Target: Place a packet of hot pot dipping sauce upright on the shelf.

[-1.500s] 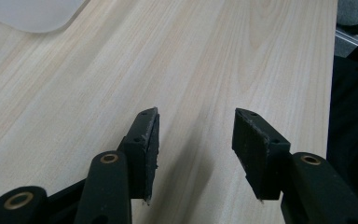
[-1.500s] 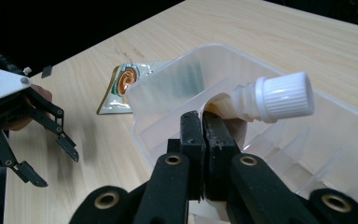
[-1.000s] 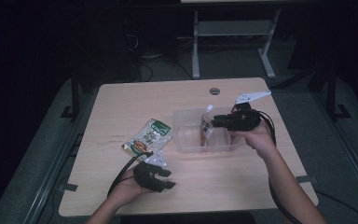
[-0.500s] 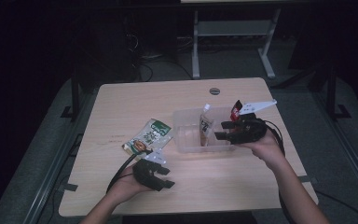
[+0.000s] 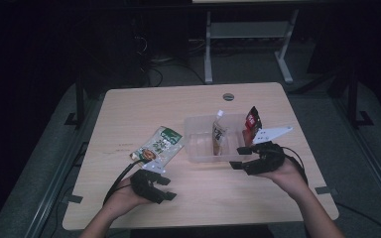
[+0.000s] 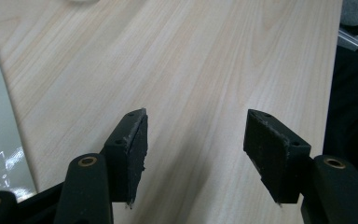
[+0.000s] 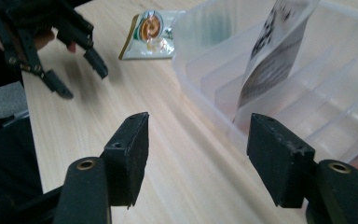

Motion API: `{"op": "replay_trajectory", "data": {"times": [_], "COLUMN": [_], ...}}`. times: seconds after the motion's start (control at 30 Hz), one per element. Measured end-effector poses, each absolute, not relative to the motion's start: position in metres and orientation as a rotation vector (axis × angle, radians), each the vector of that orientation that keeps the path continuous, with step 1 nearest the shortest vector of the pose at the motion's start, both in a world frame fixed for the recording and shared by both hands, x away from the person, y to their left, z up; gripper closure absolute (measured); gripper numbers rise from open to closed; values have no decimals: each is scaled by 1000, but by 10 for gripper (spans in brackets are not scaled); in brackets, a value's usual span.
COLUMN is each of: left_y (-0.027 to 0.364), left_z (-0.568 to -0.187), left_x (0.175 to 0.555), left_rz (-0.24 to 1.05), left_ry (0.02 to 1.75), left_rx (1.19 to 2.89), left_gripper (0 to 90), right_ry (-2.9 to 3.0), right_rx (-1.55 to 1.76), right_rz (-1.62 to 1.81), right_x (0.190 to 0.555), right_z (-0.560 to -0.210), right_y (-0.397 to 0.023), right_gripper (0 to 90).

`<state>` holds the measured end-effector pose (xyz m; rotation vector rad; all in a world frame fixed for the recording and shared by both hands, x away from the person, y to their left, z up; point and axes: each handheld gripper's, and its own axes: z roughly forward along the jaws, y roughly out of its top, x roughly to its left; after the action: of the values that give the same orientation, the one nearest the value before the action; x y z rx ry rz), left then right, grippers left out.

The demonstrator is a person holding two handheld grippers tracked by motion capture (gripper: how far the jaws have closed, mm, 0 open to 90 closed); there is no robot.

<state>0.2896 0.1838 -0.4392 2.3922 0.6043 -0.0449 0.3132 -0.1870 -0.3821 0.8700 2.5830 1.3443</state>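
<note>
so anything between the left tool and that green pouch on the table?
Nothing visible. The left tool sits with jaws open and empty, having just been opening, right beside the green pouch, with bare table between them. The clear bin lies off to the side.

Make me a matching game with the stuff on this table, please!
Things:
1. green packet
2. brown pouch
3. red packet
4. right gripper

Places:
A. at the right end of the clear box
B. flat on the table, left of the box
C. open and empty, in front of the box
D. leaning in the middle of the box

Pairs: 1-B, 2-D, 3-A, 4-C
</note>
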Motion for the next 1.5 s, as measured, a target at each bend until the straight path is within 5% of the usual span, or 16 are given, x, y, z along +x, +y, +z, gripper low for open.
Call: {"op": "replay_trajectory", "data": {"times": [0.83,1.5], "left_y": [200,222], "left_z": [-427,-400], "left_x": [301,350], "left_rz": [19,173], "left_ry": [678,804], "left_rx": [2367,2317], "left_gripper": [399,398], "right_ry": [2627,2629], "right_rx": [1004,1018], "right_rz": [1162,1158], "right_x": [265,267], "right_z": [-426,-430], "right_y": [-216,-217], "right_gripper": [379,378]}}
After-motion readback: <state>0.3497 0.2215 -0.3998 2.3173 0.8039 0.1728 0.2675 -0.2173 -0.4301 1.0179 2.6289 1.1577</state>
